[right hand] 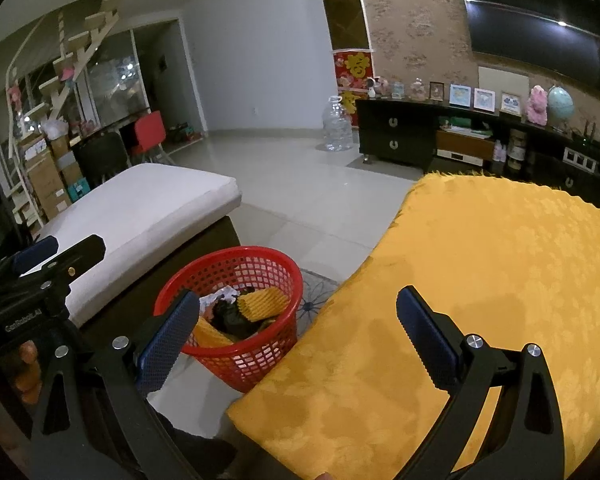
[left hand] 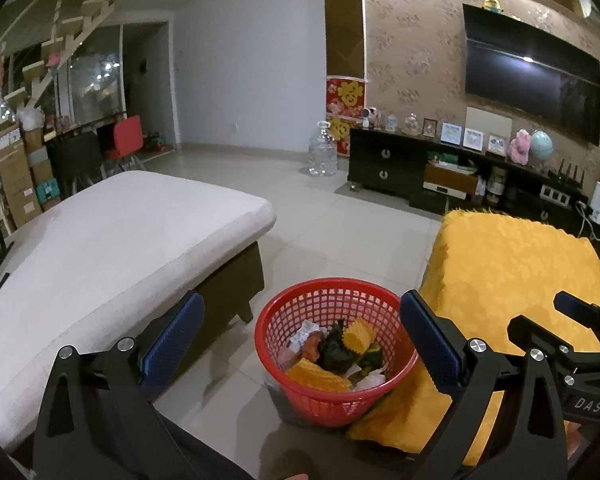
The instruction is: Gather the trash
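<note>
A red mesh basket [left hand: 332,388] [right hand: 276,276] stands on the tiled floor between a white cushioned bench and a yellow-draped table. Inside it lies mixed trash [left hand: 336,350] [right hand: 240,310]: yellow foam netting, crumpled white paper, dark wrappers. My left gripper [left hand: 300,336] hovers above the basket, open, nothing between its blue pads. My right gripper [right hand: 296,324] is open and empty too, over the near edge of the yellow cloth [right hand: 480,280] beside the basket. Each gripper shows at the edge of the other's view.
White cushioned bench [left hand: 112,248] on the left, yellow-covered table [left hand: 512,264] on the right. Beyond lie open tiled floor [left hand: 300,200], a large clear water jug [left hand: 322,152], a black TV cabinet [left hand: 388,168] with ornaments, stacked boxes and chairs far left.
</note>
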A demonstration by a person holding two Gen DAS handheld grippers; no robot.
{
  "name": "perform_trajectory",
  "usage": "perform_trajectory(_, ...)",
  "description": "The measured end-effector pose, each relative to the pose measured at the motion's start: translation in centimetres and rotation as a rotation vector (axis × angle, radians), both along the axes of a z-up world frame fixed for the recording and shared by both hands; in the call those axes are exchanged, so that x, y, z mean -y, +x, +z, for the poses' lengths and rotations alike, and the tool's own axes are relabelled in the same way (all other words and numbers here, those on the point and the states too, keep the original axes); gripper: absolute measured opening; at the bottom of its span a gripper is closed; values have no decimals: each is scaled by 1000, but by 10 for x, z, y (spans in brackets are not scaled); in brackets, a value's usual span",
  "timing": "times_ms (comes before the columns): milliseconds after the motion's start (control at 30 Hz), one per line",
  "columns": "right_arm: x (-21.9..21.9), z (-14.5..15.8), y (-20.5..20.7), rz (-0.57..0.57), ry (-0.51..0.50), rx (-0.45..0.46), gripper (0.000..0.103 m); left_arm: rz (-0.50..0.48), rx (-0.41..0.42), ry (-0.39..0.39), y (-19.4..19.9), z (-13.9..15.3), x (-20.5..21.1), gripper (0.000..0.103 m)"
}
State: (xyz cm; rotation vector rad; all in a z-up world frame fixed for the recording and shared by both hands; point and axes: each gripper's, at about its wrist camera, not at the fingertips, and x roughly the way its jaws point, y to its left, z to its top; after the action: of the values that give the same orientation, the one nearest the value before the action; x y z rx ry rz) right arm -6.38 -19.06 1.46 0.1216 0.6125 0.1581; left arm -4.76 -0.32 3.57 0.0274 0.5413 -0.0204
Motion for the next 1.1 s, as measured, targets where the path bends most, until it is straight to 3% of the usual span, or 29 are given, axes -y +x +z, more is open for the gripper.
perform_trajectory(1100, 7, -2, -1, -10, -3, -1, 96, -26, -10, 13, 3, -5, 5, 95)
